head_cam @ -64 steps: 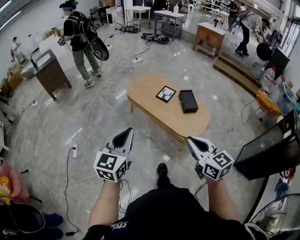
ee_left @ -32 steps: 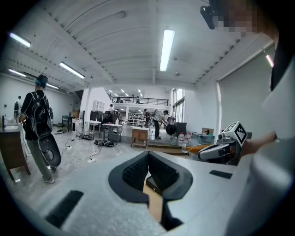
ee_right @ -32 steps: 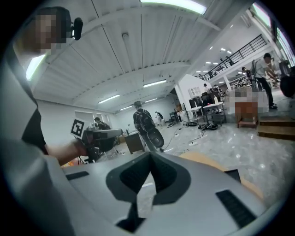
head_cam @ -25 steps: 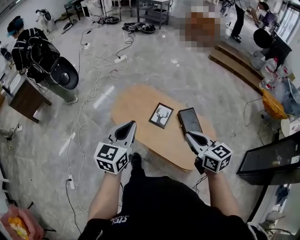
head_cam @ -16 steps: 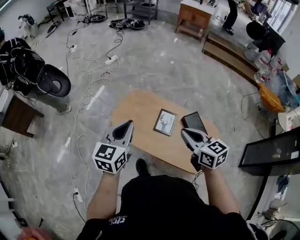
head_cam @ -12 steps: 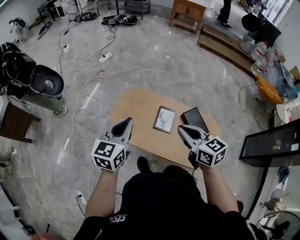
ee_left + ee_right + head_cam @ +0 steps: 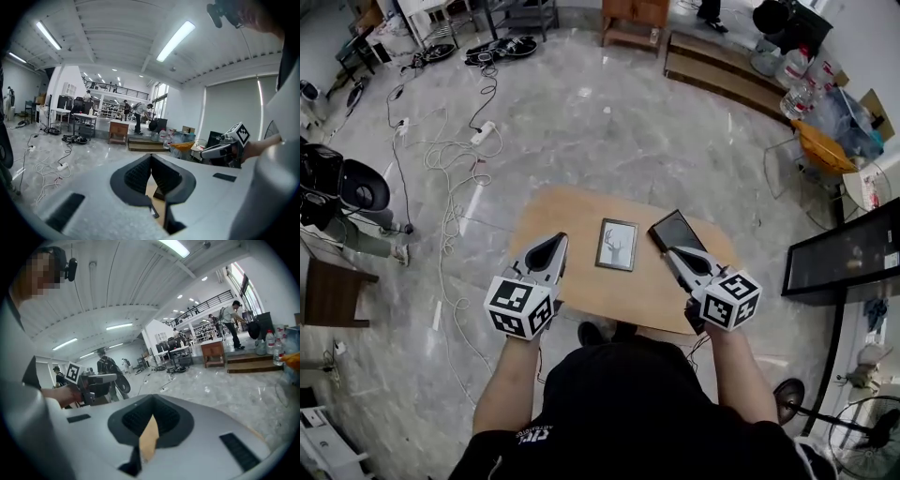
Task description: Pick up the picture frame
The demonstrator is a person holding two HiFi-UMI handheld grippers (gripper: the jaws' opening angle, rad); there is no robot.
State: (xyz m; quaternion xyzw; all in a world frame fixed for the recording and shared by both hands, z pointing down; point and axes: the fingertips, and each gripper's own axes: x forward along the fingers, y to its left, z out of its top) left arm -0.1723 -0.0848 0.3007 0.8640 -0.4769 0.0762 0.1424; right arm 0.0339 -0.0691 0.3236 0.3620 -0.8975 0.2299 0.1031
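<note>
"Jaws on both grippers: how are they standing?"

"Both pairs are pressing together with nothing between them. The left gripper (image 7: 554, 246) and the right gripper (image 7: 675, 255) are hanging over the near edge of the oval light-wood low table (image 7: 642, 300), one on each side of the person's body. Each gripper view is showing only a sliver of tabletop below the closed tips."

"Why closed, in your judgement?"

"Nothing is being carried yet, and I am reading this as the reach stage, with the pickup not begun. The jaws are going to need spreading before any grasp."

"Where is the task's thing lying?"

"The dark-edged rectangular picture frame with a deer print on white (image 7: 617, 245) is lying flat, face up, near the middle of the table. It is sitting between the two gripper tips and a little beyond them, touched by neither."

"Any hazard beside it?"

"A flat black rectangular box (image 7: 676, 228) is resting just beside the frame on its right, apart from it. The right gripper's tip is overlapping the box's near corner in the head view, and I cannot tell its height above it. Because the frame is lying flat, I am judging that one edge is going to have to be caught."

"Farther out?"

"White cables (image 7: 450, 155) are trailing across the grey marble floor (image 7: 609, 122), well apart from the table."
</note>
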